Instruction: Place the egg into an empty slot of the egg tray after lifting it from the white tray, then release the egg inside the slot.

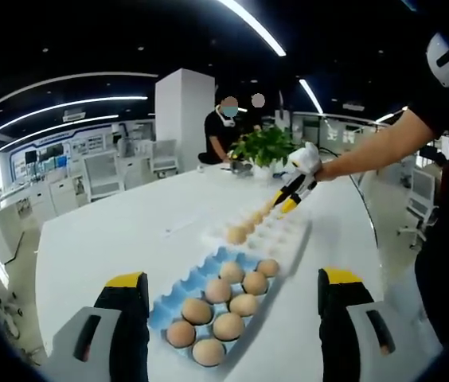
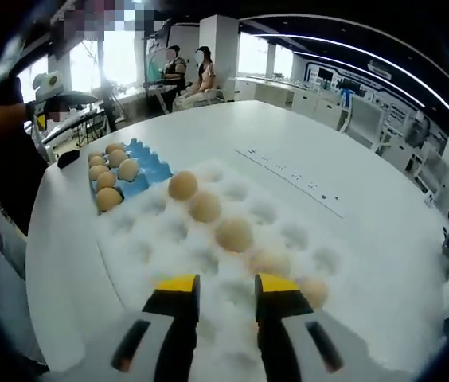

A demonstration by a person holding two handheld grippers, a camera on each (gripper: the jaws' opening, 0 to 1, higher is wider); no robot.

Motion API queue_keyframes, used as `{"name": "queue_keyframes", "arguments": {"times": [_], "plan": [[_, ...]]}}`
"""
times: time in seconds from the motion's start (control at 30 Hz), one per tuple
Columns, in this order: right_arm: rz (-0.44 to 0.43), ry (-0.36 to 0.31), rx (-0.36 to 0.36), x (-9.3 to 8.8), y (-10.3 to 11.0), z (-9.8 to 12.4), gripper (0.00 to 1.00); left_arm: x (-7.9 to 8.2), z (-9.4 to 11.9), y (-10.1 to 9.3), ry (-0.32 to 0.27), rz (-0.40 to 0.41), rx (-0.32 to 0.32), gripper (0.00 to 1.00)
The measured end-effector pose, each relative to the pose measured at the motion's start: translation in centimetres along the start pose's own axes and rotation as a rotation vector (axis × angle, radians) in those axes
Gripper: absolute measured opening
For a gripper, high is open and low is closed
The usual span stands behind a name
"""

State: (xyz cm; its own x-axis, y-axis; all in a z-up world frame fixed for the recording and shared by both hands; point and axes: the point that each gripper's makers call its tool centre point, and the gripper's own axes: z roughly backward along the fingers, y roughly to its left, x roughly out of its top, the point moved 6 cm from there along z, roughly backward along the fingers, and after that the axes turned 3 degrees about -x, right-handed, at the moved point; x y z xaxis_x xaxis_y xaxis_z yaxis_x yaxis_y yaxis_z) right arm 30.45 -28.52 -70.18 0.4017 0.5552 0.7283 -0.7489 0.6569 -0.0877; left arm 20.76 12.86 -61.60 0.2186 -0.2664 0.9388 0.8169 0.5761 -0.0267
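My left gripper (image 1: 232, 318) has its jaws spread wide with nothing between them, poised above the near end of the blue egg tray (image 1: 178, 290), which lies at 12 o'clock just ahead of the tips. That tray carries nine brown eggs; the closest egg (image 1: 208, 352) sits between the jaw tips in view. Beyond it, toward 1 o'clock, the white tray (image 1: 276, 231) butts against the blue one and holds a few more eggs. My right gripper (image 2: 228, 296) stands over the white tray (image 2: 208, 263), jaws parted by a narrow gap, gripping nothing. A row of eggs on the white tray runs from 11 o'clock down toward 2 o'clock; the nearest egg (image 2: 312, 291) lies just beside the right jaw. Both trays rest on a white table (image 2: 344, 159).
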Motion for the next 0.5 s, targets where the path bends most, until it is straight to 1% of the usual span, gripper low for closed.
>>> {"name": "queue_keyframes", "arguments": {"times": [0.17, 0.33, 0.5], "plan": [[-0.024, 0.006, -0.021, -1.0, -1.1, 0.7, 0.29, 0.0, -0.3, -0.2, 0.001, 0.000, 0.001, 0.90], [-0.029, 0.012, -0.036, -1.6, -2.0, 1.2, 0.29, 0.0, -0.3, -0.3, 0.005, 0.002, 0.004, 0.90], [-0.048, 0.034, -0.053, -2.9, -2.9, 1.6, 0.29, 0.1, -0.2, -0.3, 0.003, 0.001, 0.013, 0.90]]}}
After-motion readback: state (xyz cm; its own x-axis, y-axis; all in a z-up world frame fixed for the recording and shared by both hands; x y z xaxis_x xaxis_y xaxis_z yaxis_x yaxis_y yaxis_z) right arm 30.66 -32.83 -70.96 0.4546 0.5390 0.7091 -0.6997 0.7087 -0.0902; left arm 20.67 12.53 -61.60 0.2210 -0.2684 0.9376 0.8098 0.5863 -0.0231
